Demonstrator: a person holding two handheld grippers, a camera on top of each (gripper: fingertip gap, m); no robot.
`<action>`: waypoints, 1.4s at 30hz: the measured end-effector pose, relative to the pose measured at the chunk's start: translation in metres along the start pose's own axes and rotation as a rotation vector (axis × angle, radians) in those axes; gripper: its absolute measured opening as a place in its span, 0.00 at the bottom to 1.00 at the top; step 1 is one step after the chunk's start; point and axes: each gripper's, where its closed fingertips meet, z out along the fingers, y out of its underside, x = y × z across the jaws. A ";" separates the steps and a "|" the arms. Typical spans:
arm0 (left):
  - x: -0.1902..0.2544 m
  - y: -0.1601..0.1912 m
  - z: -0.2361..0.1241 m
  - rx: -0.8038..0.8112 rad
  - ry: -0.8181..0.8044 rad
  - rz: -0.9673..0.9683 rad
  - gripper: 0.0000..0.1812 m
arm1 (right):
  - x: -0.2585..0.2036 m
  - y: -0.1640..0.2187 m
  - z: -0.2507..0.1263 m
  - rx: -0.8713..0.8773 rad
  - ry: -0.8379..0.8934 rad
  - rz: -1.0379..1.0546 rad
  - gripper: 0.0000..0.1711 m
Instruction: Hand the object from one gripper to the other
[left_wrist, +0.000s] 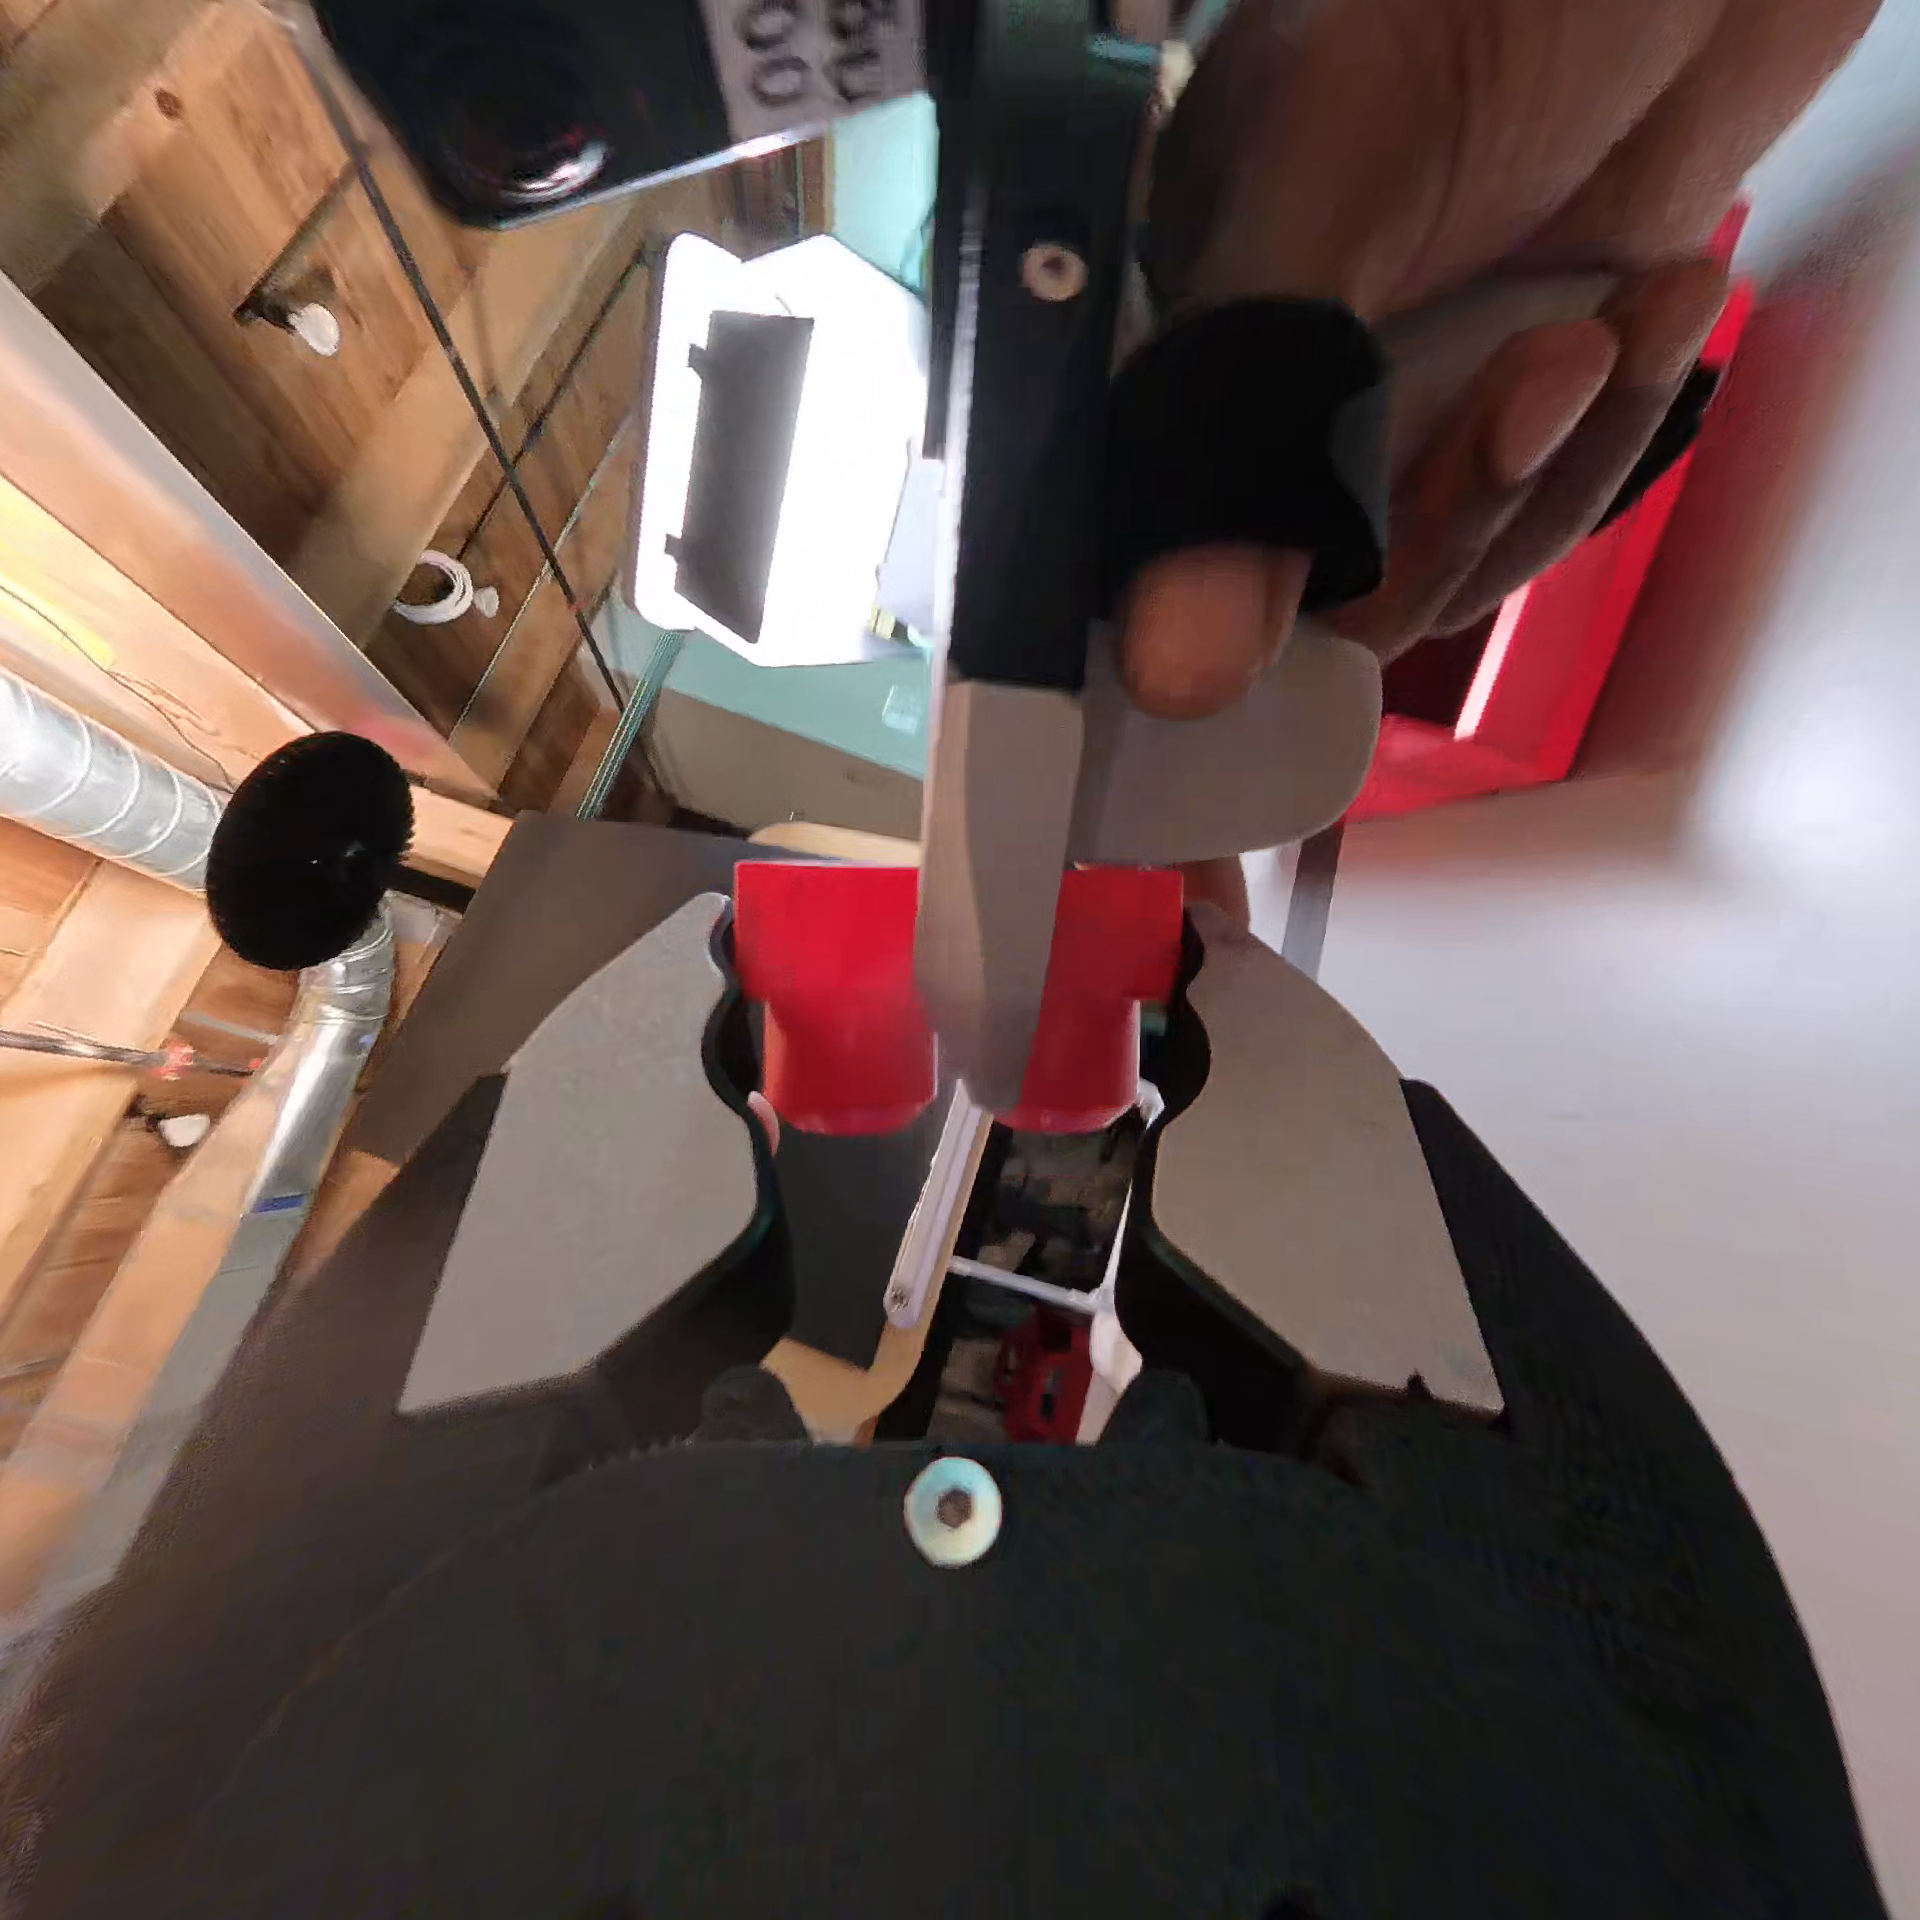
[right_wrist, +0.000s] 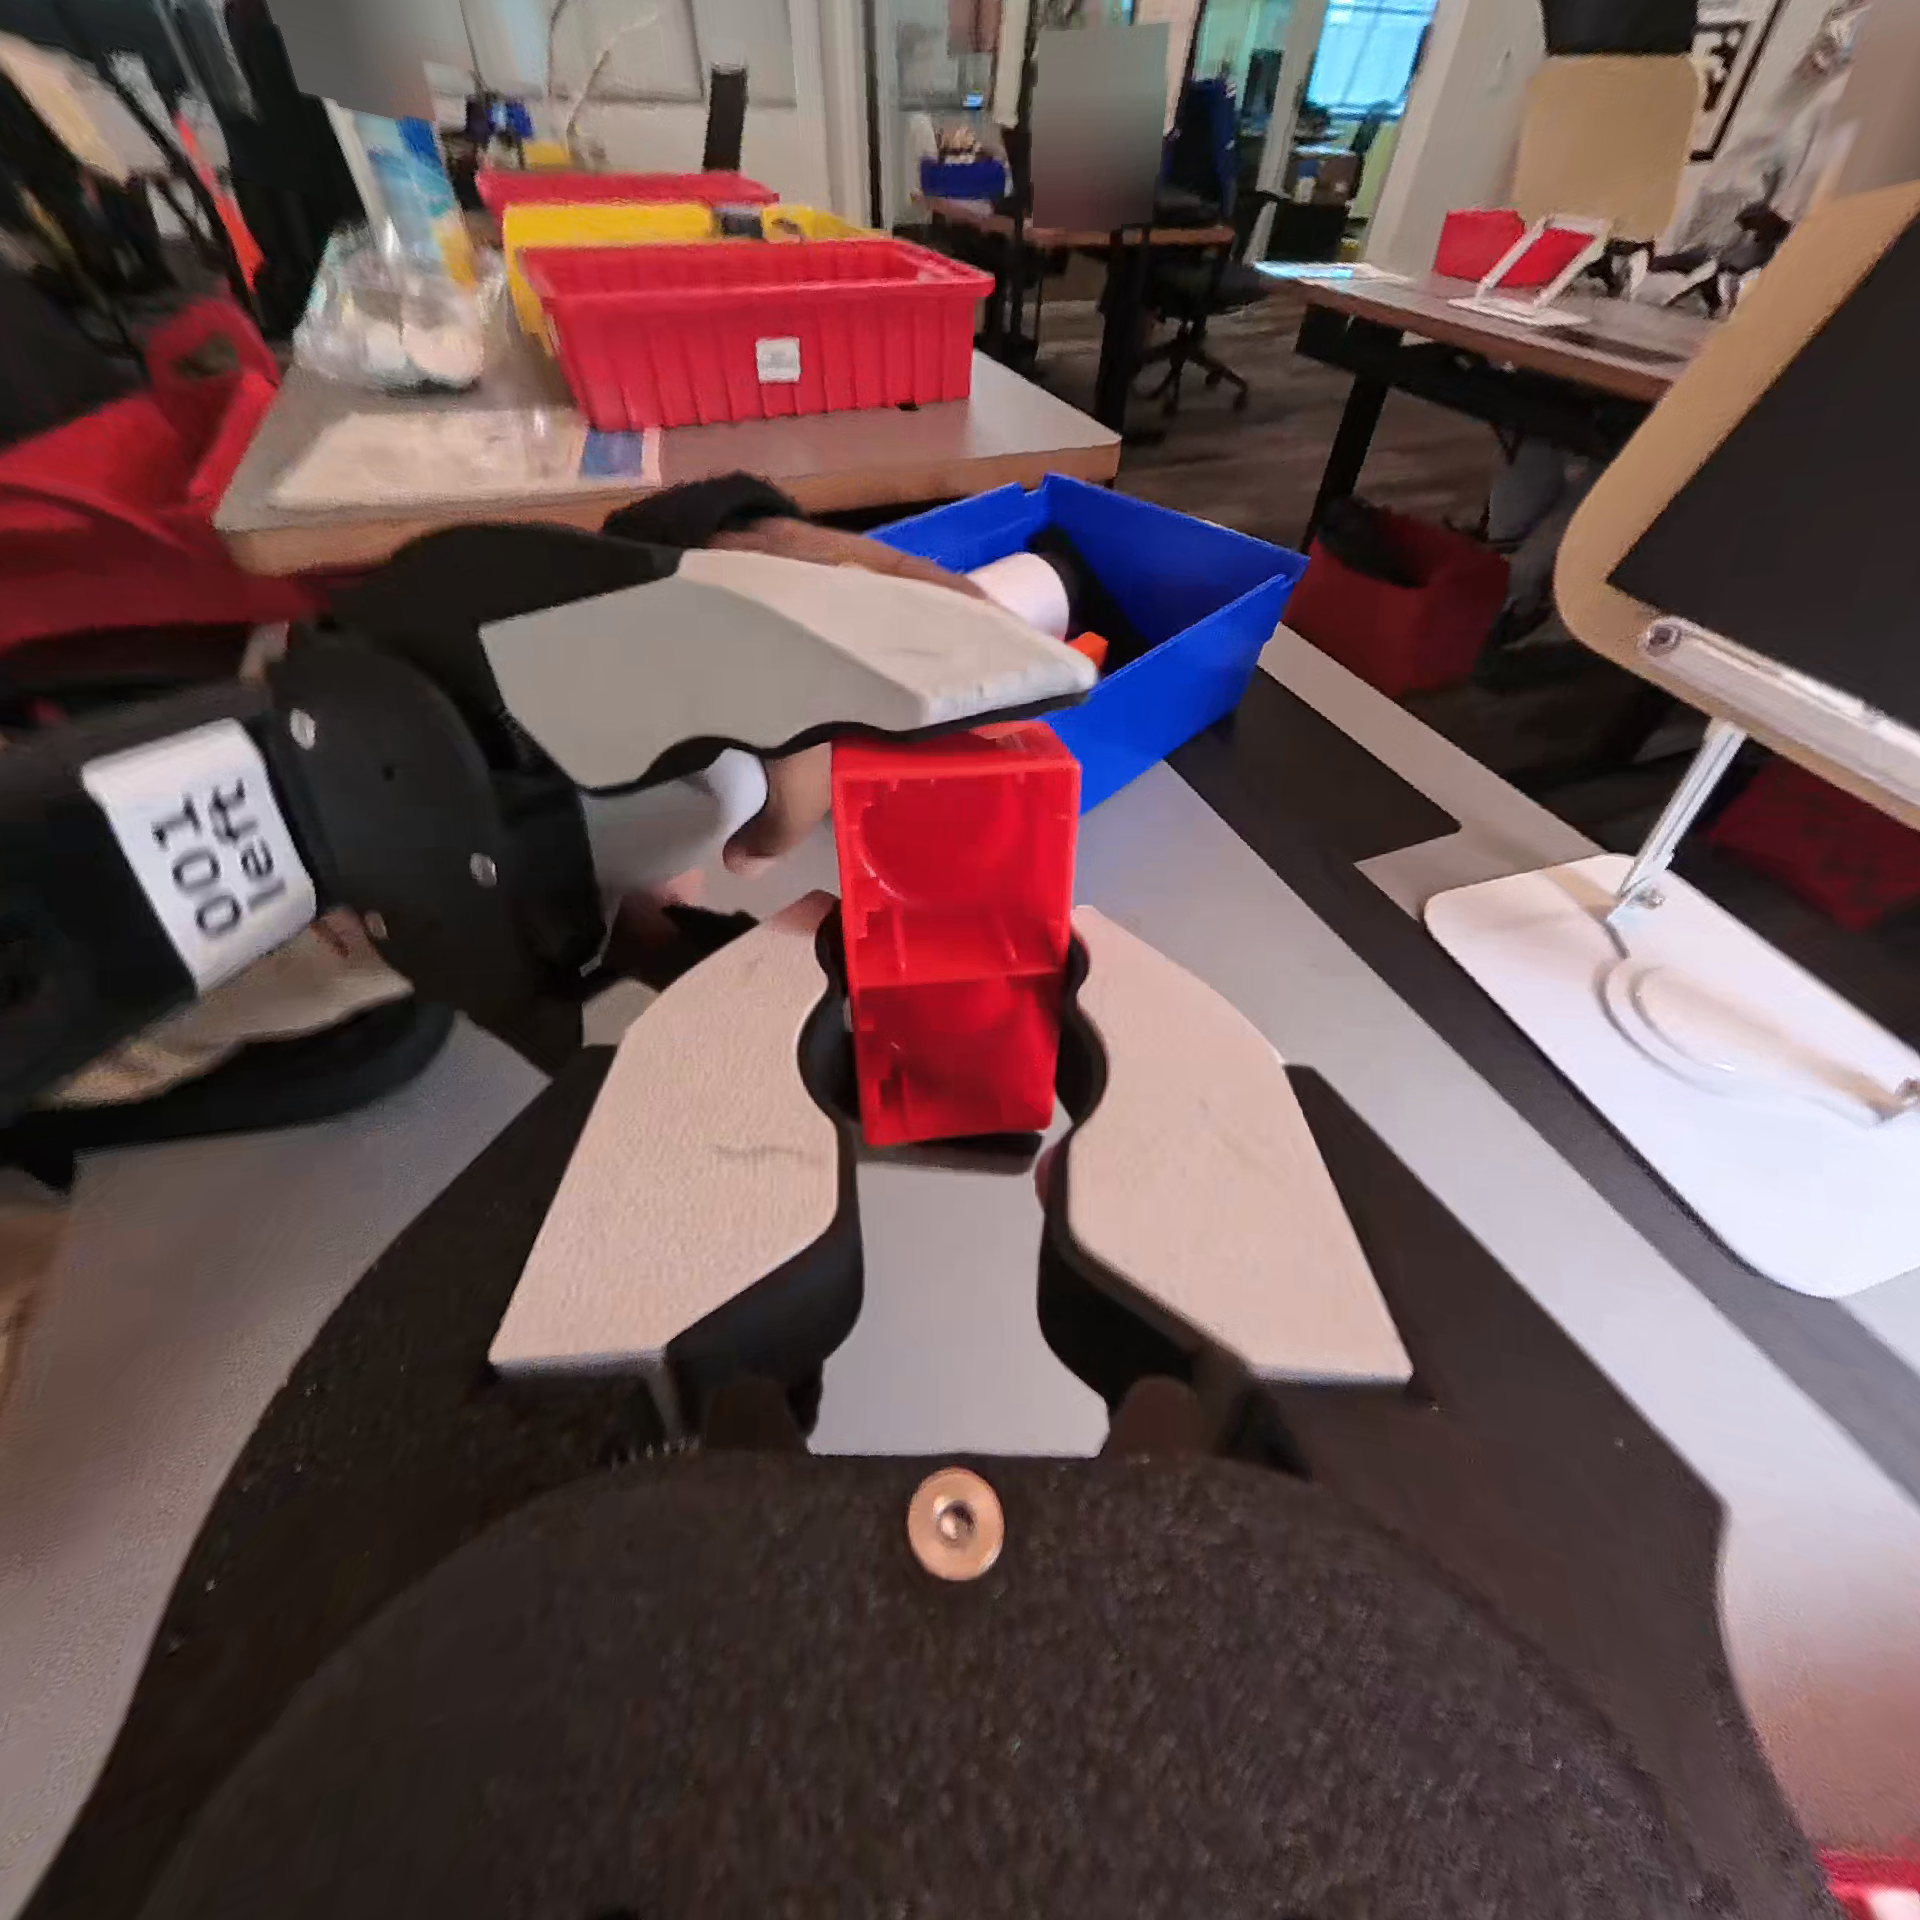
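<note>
A red plastic block (right_wrist: 956, 935) is held in the air above the grey table (right_wrist: 1299, 1039). My right gripper (right_wrist: 956, 987) is shut on its lower half, one finger on each side. My left gripper comes in from the left, and its upper finger (right_wrist: 810, 655) lies on the block's top end; its lower finger is hidden. In the left wrist view, the left gripper (left_wrist: 956, 935) touches both ends of the block (left_wrist: 831, 987). One finger (left_wrist: 987, 914) of the right gripper crosses in front of it. A hand (left_wrist: 1455, 312) holds that gripper.
A blue bin (right_wrist: 1174, 665) with a white roll stands just behind the block. A red bin (right_wrist: 748, 343) and a yellow one sit on the far table. A screen (right_wrist: 1787, 499) on a white stand (right_wrist: 1683, 1060) is at the right. Left and right tips are no more than a few centimetres apart.
</note>
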 end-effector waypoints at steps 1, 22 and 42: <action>-0.003 -0.003 -0.002 0.035 0.002 -0.047 0.42 | -0.001 -0.001 -0.003 0.002 -0.015 -0.040 0.21; -0.023 -0.065 -0.034 0.490 0.965 -1.712 0.44 | -0.037 -0.036 -0.032 0.184 0.172 -0.948 0.22; -0.039 -0.038 -0.035 0.495 0.449 -1.108 0.44 | -0.028 -0.057 -0.036 0.389 -0.278 0.133 0.09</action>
